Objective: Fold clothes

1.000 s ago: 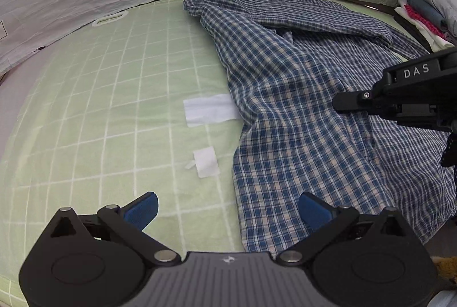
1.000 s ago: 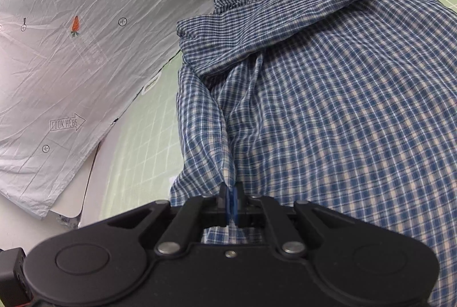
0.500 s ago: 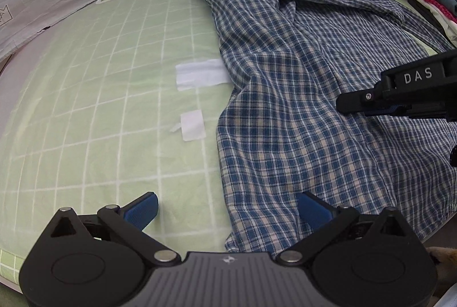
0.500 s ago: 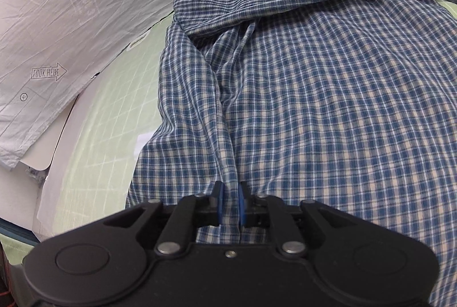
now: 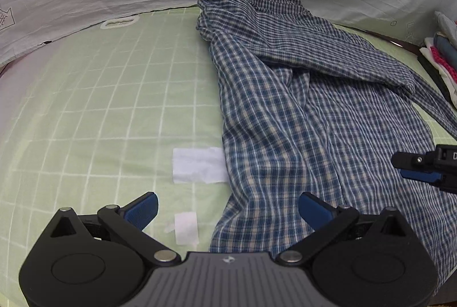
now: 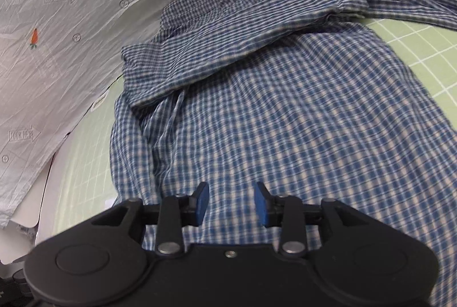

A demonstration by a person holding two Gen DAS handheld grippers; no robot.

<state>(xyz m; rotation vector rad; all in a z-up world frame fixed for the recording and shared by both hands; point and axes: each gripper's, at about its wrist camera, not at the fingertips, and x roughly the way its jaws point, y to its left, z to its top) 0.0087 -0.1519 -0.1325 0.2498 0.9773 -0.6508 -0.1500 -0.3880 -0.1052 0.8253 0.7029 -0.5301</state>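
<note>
Right wrist view: the right tongs point(image 6: 231, 202) are opening over the checked shirt point(image 6: 285, 121), gripping nothing. Left tongs point(image 5: 228, 209) gape wide, empty, above the green surface point(image 5: 100, 107).

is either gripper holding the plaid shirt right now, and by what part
Nothing is held. The left gripper is open, and the right gripper is opening above the plaid shirt, with no fabric pinched.

Soft woven checked cloth shirt point(image 5: 300, 135) on a matt, gridded green mat point(image 5: 114, 107).
</note>
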